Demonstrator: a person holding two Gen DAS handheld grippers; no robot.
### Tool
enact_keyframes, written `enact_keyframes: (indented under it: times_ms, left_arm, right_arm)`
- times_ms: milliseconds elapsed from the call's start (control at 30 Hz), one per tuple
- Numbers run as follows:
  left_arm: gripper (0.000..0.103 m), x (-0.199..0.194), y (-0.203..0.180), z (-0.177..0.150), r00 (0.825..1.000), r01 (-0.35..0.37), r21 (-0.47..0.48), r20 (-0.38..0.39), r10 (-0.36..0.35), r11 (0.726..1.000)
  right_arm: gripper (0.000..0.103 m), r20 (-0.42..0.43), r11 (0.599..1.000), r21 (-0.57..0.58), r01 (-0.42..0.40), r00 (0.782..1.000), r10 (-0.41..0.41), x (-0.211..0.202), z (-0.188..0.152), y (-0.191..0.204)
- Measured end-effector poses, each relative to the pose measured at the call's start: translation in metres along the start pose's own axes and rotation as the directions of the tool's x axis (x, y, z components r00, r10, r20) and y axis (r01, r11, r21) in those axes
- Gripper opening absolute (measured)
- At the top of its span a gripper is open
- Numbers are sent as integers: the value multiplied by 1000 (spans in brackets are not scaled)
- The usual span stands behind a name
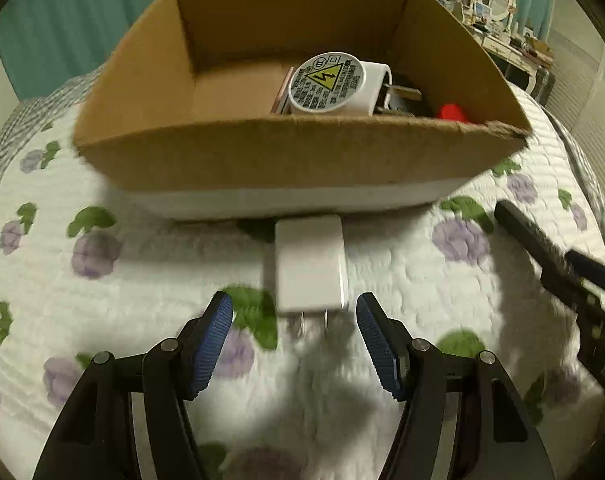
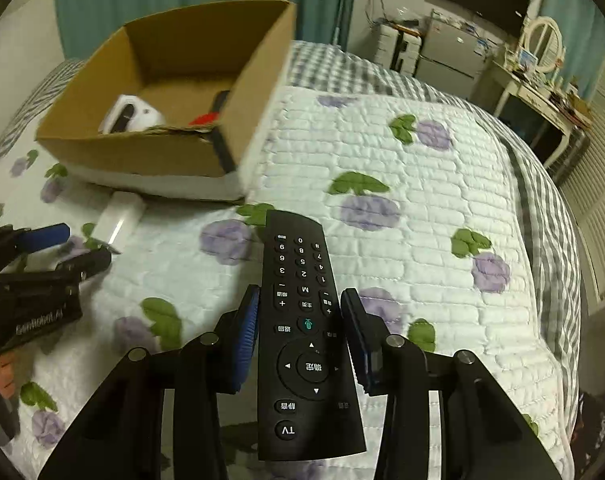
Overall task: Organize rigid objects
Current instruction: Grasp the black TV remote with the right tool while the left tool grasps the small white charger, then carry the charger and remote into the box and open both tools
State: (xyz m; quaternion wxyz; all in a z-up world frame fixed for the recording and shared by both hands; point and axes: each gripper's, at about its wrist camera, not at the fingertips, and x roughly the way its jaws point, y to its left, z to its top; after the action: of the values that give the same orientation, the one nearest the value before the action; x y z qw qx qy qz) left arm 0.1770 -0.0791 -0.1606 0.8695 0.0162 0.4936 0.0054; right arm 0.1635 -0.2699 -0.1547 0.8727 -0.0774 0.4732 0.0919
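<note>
A white plug adapter (image 1: 308,262) lies on the quilt, prongs toward me, just in front of the cardboard box (image 1: 262,156). My left gripper (image 1: 294,308) is open, its blue pads on either side of the prongs, not touching. The box holds a round white charger (image 1: 334,84), a red item (image 1: 451,112) and dark objects. My right gripper (image 2: 300,312) is shut on a black TV remote (image 2: 306,332), held above the quilt. The adapter (image 2: 118,216), the box (image 2: 150,148) and my left gripper (image 2: 82,248) show at the left of the right wrist view.
The bed carries a white quilt (image 2: 402,208) with purple flowers and a grey checked edge. A dresser with mirror (image 2: 542,64), a cabinet and a dark TV stand behind the bed. Green curtains hang at the back.
</note>
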Motion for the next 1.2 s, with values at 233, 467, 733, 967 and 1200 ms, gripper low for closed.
enact_keyframes:
  times_ms: [233, 467, 733, 967, 1200]
  left_arm:
    - [67, 26, -6, 11, 1000, -13, 17, 25, 12, 1000]
    - [41, 21, -13, 5, 998, 10, 36, 56, -12, 999]
    - [40, -9, -8, -12, 998, 48, 44, 46, -50, 998]
    - [40, -50, -10, -28, 995, 67, 63, 72, -72, 996]
    - [40, -95, -11, -18, 986, 90, 99, 133, -103, 991]
  right_arm:
    - [39, -44, 1000, -15, -13, 999, 13, 20, 1, 1]
    - [39, -44, 1000, -12, -15, 999, 14, 26, 2, 2]
    - [39, 15, 1000, -15, 7, 1000, -7, 0, -4, 6]
    - [39, 68, 999, 43, -9, 998, 6, -36, -17, 15]
    - [39, 97, 997, 71, -34, 995, 27, -72, -24, 36]
